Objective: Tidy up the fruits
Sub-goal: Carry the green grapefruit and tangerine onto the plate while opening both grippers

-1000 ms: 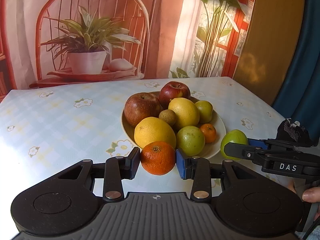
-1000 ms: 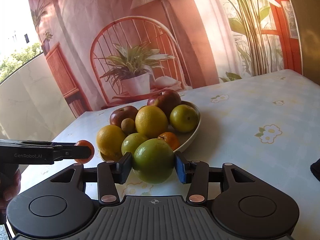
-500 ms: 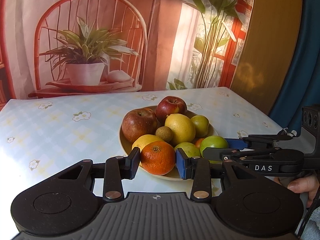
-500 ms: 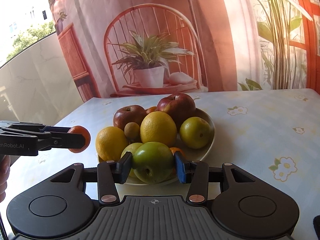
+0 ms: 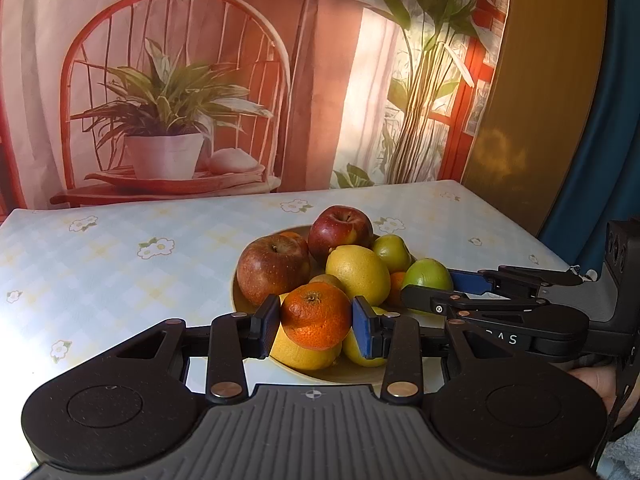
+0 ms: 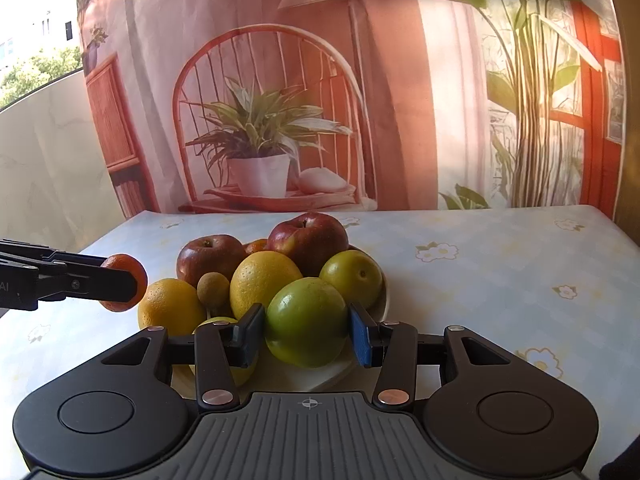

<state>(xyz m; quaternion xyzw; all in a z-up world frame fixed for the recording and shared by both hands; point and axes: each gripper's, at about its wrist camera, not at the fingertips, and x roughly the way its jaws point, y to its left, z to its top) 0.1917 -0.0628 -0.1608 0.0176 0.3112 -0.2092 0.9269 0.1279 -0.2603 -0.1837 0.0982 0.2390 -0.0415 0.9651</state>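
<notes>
Both claws have closed in over the bowl (image 5: 332, 376) since a second ago, the right one swinging in from the side. Nearest, the left claw (image 5: 316, 322) pinches a mandarin (image 5: 316, 316) above the bowl's near rim. Just beside it, the right claw (image 6: 307, 334) pinches a green apple (image 6: 306, 320) over the right side. Behind them, apples, lemons and small fruits fill the bowl on the flowered tabletop (image 5: 120, 264).

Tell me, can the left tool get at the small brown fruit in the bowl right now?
Probably not: the left tool is shut on a mandarin, and the brown fruit sits wedged among larger fruit.
</notes>
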